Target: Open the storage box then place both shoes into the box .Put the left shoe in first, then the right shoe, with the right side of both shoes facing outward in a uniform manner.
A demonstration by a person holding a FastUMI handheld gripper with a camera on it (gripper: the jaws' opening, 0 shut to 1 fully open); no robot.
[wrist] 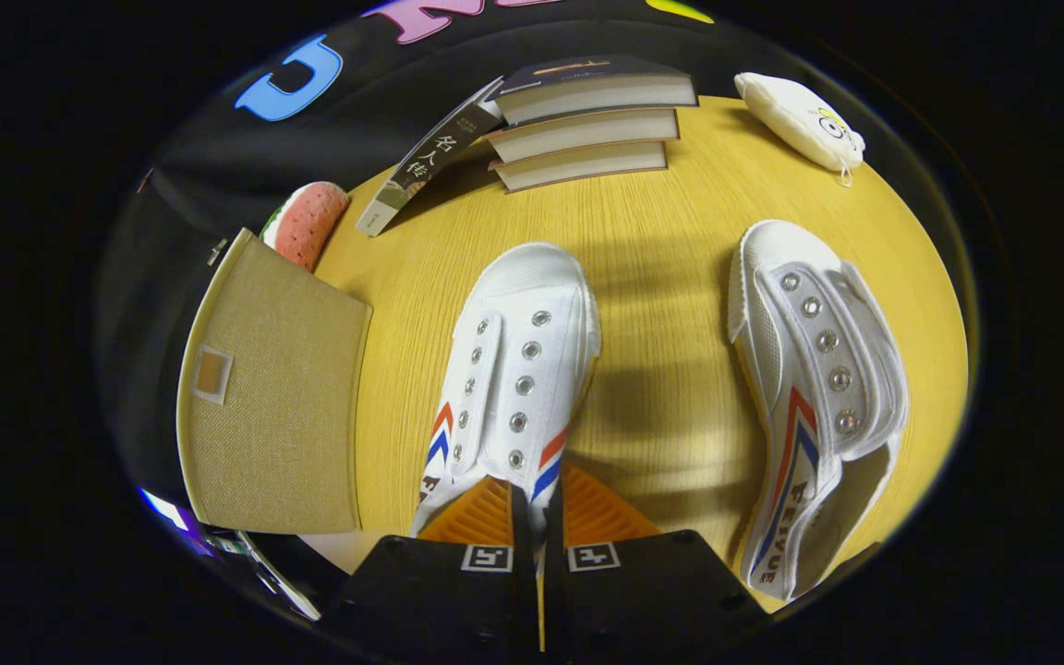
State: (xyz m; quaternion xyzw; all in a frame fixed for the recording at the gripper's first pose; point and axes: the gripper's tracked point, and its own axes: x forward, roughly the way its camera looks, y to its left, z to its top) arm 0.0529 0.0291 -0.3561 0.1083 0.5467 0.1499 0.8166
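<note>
A white canvas shoe [518, 369] with red and blue stripes points away from me, just ahead of my fingers. My gripper [537, 503] is shut on the rear edge of this shoe, and a thin strip of it shows between the two fingers. Its shadow falls on the yellow wooden table [661, 240] to its right. The second white shoe [814, 388] lies tilted on its side to the right, apart from the first. A beige fabric storage box [273, 397] with a small label window stands to the left of the held shoe. I cannot tell whether it is open.
Three stacked books [587, 120] lie at the far side of the table, with another book [430, 157] leaning against them. A white soft pouch [800, 115] sits at the far right. A watermelon-patterned cushion [306, 222] pokes out behind the box.
</note>
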